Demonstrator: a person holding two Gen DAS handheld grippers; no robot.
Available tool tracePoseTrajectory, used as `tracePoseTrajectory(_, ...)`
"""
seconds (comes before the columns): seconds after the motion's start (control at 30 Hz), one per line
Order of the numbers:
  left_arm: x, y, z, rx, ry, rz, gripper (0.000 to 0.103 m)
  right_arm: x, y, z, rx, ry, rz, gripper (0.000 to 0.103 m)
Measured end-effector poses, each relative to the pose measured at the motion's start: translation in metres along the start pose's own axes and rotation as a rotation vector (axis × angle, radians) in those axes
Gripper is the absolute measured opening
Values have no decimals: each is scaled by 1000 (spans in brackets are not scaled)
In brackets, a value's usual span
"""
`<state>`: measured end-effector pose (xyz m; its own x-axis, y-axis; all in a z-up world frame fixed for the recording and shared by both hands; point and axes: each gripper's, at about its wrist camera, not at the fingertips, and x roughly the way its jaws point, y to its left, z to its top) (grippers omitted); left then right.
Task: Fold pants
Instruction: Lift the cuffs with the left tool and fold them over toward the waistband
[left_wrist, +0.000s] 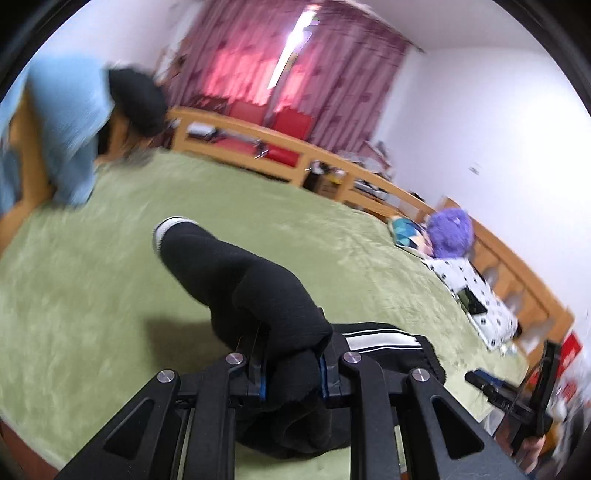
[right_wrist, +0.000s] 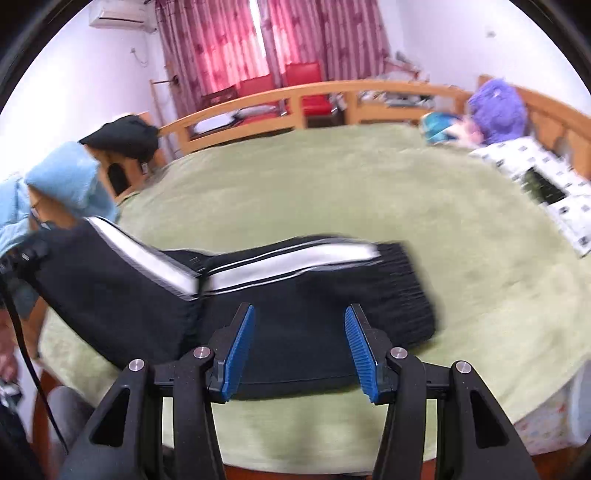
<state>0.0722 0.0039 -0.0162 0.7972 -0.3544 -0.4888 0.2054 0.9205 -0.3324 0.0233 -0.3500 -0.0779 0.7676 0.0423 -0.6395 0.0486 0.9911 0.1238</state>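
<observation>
Black pants with white side stripes (right_wrist: 280, 291) lie on the green bedspread (right_wrist: 332, 177), waistband to the right. My left gripper (left_wrist: 291, 365) is shut on a bunched fold of the pants (left_wrist: 258, 288) and lifts a leg end off the bed. In the right wrist view the lifted leg (right_wrist: 110, 280) rises at left toward the left gripper (right_wrist: 26, 254). My right gripper (right_wrist: 299, 343) is open, blue pads apart, just above the pants' near edge, holding nothing. It also shows in the left wrist view (left_wrist: 532, 398) at far right.
A wooden bed rail (right_wrist: 325, 92) runs along the far side. A purple plush toy (right_wrist: 498, 110) and a dotted pillow (right_wrist: 546, 177) lie at the right. Red chairs and pink curtains stand behind. The bed's near edge (right_wrist: 332, 465) is just below my right gripper.
</observation>
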Motion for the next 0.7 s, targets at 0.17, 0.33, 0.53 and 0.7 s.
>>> tracePoseTrajectory(0.17, 16, -89, 9, 132, 1, -69, 18, -7, -58, 5, 42, -40, -59, 50)
tracePoseTrajectory(0.33, 56, -172, 0, 223, 35, -130, 18, -14, -125, -10, 192, -79, -76, 50)
tracePoseTrajectory(0.53, 115, -255, -30, 292, 138, -231, 18, -14, -194, -43, 320, -48, -98, 50)
tracePoseTrajectory(0.7, 176, -288, -100, 300, 306, -270, 18, -13, -226, -59, 405, -15, -117, 50)
